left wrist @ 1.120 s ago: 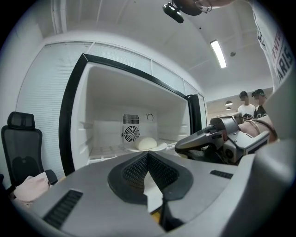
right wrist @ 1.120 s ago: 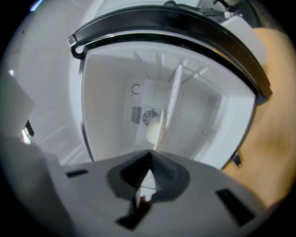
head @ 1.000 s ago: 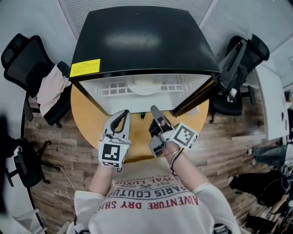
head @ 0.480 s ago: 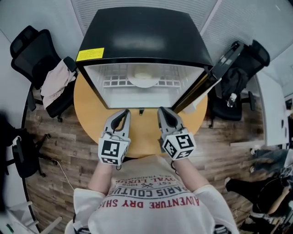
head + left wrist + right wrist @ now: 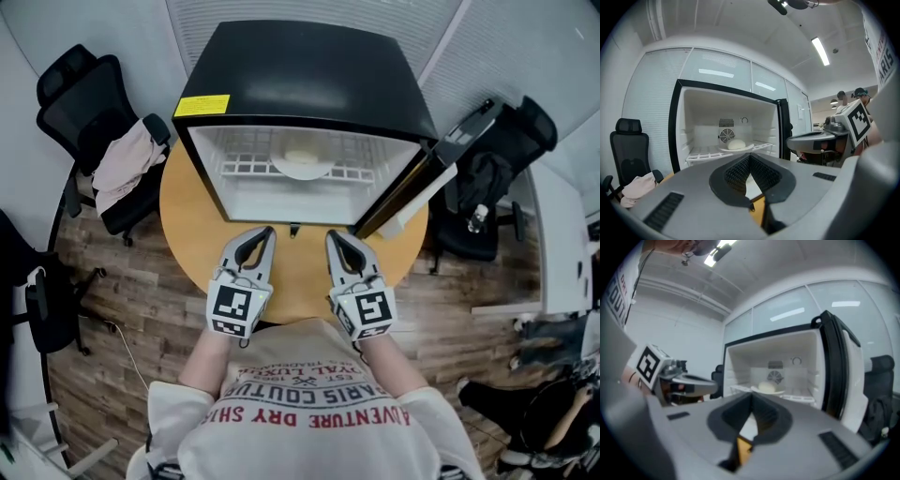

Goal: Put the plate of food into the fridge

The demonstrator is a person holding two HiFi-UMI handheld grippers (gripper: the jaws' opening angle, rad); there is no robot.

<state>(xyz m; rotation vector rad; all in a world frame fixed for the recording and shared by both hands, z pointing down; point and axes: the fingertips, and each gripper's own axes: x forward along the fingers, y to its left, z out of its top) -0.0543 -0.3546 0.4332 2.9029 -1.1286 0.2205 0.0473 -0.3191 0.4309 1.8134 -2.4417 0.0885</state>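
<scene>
My left gripper (image 5: 266, 232) and my right gripper (image 5: 334, 235) hover side by side just in front of the open fridge (image 5: 309, 80). Both point into it, and each has its jaws pressed together with nothing between them. The plate (image 5: 302, 169) sits inside the fridge on the white wire shelf (image 5: 246, 167), near the middle, with the pale round food (image 5: 302, 156) on top of it. The fridge door (image 5: 412, 187) stands swung out at the fridge's right. The fridge stands on a round wooden table (image 5: 187, 225).
</scene>
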